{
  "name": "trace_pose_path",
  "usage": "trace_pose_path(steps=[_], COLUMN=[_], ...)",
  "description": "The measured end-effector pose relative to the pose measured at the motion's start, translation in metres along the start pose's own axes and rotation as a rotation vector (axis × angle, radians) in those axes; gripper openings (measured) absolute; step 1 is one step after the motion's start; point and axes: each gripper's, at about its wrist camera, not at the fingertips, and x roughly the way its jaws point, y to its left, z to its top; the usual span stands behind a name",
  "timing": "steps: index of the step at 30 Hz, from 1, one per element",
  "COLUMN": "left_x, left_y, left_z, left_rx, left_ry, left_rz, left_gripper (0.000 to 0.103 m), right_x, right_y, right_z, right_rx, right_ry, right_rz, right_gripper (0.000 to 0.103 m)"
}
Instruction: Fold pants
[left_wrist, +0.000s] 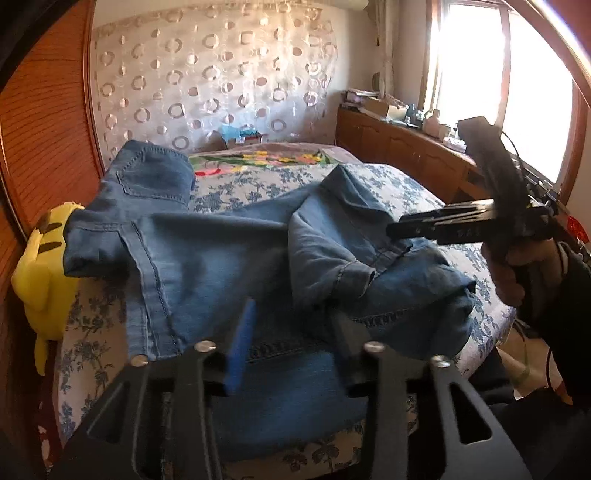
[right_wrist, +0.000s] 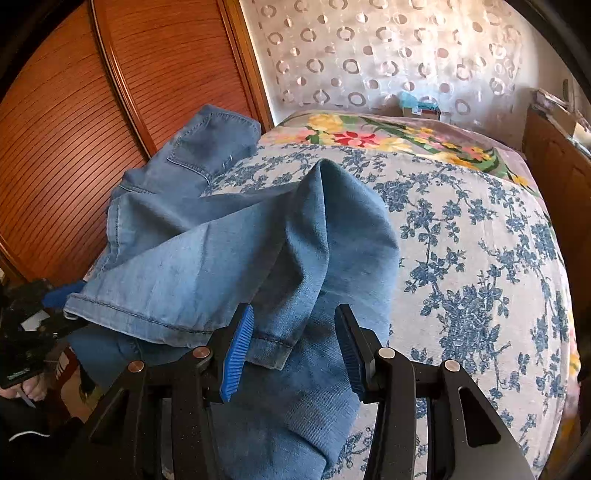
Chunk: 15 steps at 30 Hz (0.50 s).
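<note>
In the left wrist view, the blue jeans (left_wrist: 207, 240) lie crumpled across a bed (left_wrist: 413, 192) covered with a blue-and-white floral bedspread. The waist end with its back pocket sits at the far left, near a wooden slatted wardrobe door (left_wrist: 44, 122). One leg stretches toward the camera, and the other is bunched into a heap on the right, its hem turned over. The left tool (left_wrist: 291, 343) hangs just over the near denim with its two fingers apart; its blue pad (left_wrist: 242, 347) is blurred, and no cloth is pinched between the fingers. A yellow plush toy (left_wrist: 40, 273) rests at the bed's left edge, touching the jeans' waistband. On the right, a hand (left_wrist: 513, 269) grips the right tool (left_wrist: 397, 229), seen side-on above the bunched leg; from this side its gap cannot be judged. A patterned curtain (left_wrist: 207, 74) hangs behind the bed, and a wooden cabinet (left_wrist: 406, 147) stands under a bright window (left_wrist: 517, 92).

In the right wrist view, the right tool (right_wrist: 295, 347) has its fingers standing apart, and a hemmed leg end of the jeans (right_wrist: 229, 258) lies between them. The hem lies against the left blue pad (right_wrist: 238, 354), while the right pad stays clear of the cloth, so nothing is clamped. The denim rises to a peaked fold in the middle of the bed (right_wrist: 480, 240). The left tool (right_wrist: 48, 314) shows at the left edge, beside the other leg's hem. A flowered blanket (right_wrist: 388, 136) covers the far end.
</note>
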Motion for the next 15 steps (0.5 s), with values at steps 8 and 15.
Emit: trace_pose_path(steps=[8, 15], left_x=[0.019, 0.027], left_y=[-0.009, -0.005], left_z=[0.002, 0.005], left_rx=[0.046, 0.034], left_ry=[0.019, -0.009], left_rz=[-0.048, -0.045], left_gripper=[0.045, 0.025], right_x=[0.005, -0.013], right_y=[0.011, 0.018], right_z=[0.004, 0.025], right_rx=[-0.057, -0.1], right_ry=[-0.008, -0.101], right_rz=[0.011, 0.039], right_gripper=[0.012, 0.007])
